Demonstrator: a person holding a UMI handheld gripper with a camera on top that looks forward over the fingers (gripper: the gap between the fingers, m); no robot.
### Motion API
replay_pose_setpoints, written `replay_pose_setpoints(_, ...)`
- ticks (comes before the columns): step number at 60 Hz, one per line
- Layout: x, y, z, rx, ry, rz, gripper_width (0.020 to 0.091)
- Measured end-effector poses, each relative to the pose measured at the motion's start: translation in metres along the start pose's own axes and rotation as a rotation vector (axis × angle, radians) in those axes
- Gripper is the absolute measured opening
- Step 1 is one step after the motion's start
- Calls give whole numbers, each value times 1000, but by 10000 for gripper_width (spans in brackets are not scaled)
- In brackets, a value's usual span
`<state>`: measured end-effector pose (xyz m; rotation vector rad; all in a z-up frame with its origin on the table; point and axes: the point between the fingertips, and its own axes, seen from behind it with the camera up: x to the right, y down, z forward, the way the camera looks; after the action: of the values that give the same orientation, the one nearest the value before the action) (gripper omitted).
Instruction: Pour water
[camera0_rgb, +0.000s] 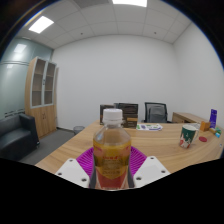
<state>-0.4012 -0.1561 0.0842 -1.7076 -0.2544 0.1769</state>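
Clear plastic bottle with a white cap, upright, filled with amber liquid nearly to the neck, pressed on both sides by the purple pads of the claw. Paper cup with green print, upright on the desk, beyond the bottle and to its right, well apart.

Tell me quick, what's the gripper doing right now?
Gripper: fingers shut on the bottle, pads pressing both its sides.

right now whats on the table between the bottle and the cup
Nothing: in the gripper view, bare table runs from the bottle in the tool to the cup.
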Motion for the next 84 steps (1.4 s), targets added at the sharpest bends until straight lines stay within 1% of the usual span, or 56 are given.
replay_pose_setpoints(4, 0, 0, 3, -3, -14, 9, 438)
replay_pose_setpoints(9, 11, -1, 10, -27, -37, 58, 439)
replay_pose_setpoints(13, 25, -14, 20, -18, -62, 140, 437)
replay_pose_setpoints(16, 49, -26, 33, -16, -70, 220, 437)
replay_pose_setpoints(22, 83, -55, 55, 18, -130, 436, 437)
replay_pose_setpoints(25, 112, -68, 68, 23, -141, 546, 437)
replay_pose_setpoints(30, 153, -84, 83, 59, -162, 759, 436)
replay_pose_setpoints(34, 183, -97, 97, 69, -205, 997, 437)
replay_pose_setpoints(37, 202, -102, 104, 76, -261, 1209, 434)
replay_pose_setpoints(42, 223, -112, 114, 79, -336, 1535, 436)
replay_pose_setpoints(45, 237, -115, 119, 96, -365, 1681, 437)
replay_pose_setpoints(48, 248, -118, 121, 117, -384, 1777, 437)
replay_pose_setpoints(49, 250, -125, 116, 125, -388, 1807, 436)
replay_pose_setpoints(54, 264, -126, 119, 170, -419, 1915, 437)
replay_pose_setpoints(56, 267, -129, 114, 173, -432, 1958, 445)
replay_pose_setpoints(62, 270, -124, 114, 169, -456, 2013, 446)
replay_pose_setpoints(70, 276, -108, 118, 134, -408, 2054, 443)
replay_pose_setpoints(73, 273, -110, 115, 118, -416, 2014, 446)
replay_pose_setpoints(76, 268, -121, 104, 118, -456, 1929, 445)
replay_pose_setpoints(79, 266, -141, 91, 143, -500, 1810, 445)
replay_pose_setpoints(82, 269, -166, 71, 203, -531, 1633, 445)
replay_pose_setpoints(84, 277, -180, 58, 252, -514, 1490, 446)
